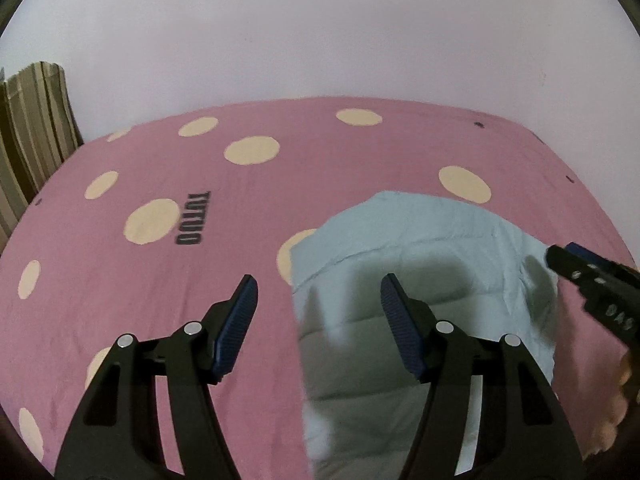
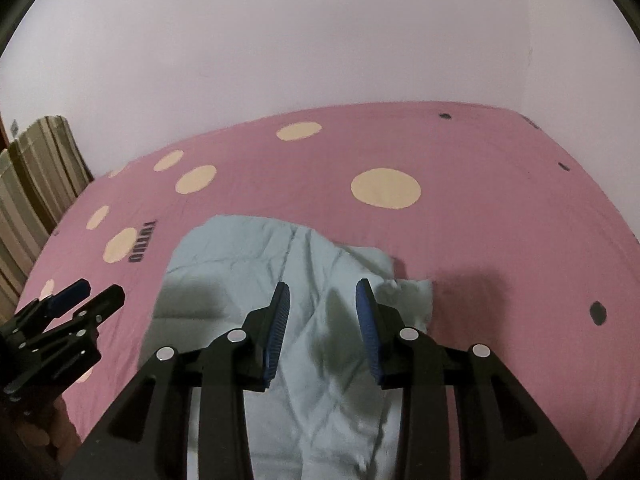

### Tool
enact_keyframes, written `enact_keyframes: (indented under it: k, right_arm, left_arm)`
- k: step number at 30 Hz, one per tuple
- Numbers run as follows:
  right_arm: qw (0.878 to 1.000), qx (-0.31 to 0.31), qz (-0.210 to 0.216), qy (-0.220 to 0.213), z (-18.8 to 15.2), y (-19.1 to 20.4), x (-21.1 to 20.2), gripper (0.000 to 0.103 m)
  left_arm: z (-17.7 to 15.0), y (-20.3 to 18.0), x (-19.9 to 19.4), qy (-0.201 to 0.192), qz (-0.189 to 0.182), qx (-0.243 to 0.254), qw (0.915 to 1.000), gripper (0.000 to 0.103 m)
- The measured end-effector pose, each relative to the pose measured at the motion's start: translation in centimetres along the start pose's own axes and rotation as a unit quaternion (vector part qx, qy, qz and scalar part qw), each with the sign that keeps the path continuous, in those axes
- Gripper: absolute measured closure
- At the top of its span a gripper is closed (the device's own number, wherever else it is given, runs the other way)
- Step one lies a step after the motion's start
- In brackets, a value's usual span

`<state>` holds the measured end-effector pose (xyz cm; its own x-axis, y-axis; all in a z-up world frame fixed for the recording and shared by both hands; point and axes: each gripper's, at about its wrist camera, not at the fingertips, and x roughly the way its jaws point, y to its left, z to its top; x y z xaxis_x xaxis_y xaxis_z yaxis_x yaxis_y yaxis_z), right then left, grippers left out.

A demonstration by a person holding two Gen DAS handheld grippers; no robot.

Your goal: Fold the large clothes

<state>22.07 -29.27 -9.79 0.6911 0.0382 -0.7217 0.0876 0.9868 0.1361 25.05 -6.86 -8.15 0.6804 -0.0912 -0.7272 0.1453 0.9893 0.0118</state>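
Observation:
A pale blue garment [image 1: 420, 264] lies folded and creased on a pink bedsheet with cream dots [image 1: 200, 168]. My left gripper [image 1: 318, 292] is open and empty, hovering over the garment's left edge. My right gripper [image 2: 323, 294] is open and empty above the garment [image 2: 248, 256], near its right side. The right gripper also shows at the right edge of the left wrist view [image 1: 576, 264]. The left gripper shows at the left of the right wrist view [image 2: 90, 294].
The pink sheet [image 2: 480, 220] covers a bed against a pale wall [image 1: 320, 32]. Striped brown curtains [image 1: 32, 128] hang at the far left. Black "TUTUO" lettering [image 1: 192, 218] is printed on the sheet.

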Motion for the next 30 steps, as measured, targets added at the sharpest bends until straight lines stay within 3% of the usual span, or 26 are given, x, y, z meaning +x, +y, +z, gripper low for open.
enact_keyframes:
  k: [5,13,30]
  right_arm:
    - [0.999,-0.008,-0.019,0.032,-1.1,0.0,3.5,0.068]
    - [0.997,0.004,-0.022,0.070,-2.9,-1.4,7.3,0.066]
    - [0.997,0.007,-0.026,0.071,-2.9,-1.4,7.9,0.064]
  left_arm:
    - [-1.5,-1.1,4.0,0.043,0.018,0.011,0.9988,0.039]
    - [-2.4,-1.7,6.3,0.064,0.023,0.028,0.9972,0.039]
    - [-3.5,-2.4,8.7,0.078,0.028,0.034,0.9959,0.039]
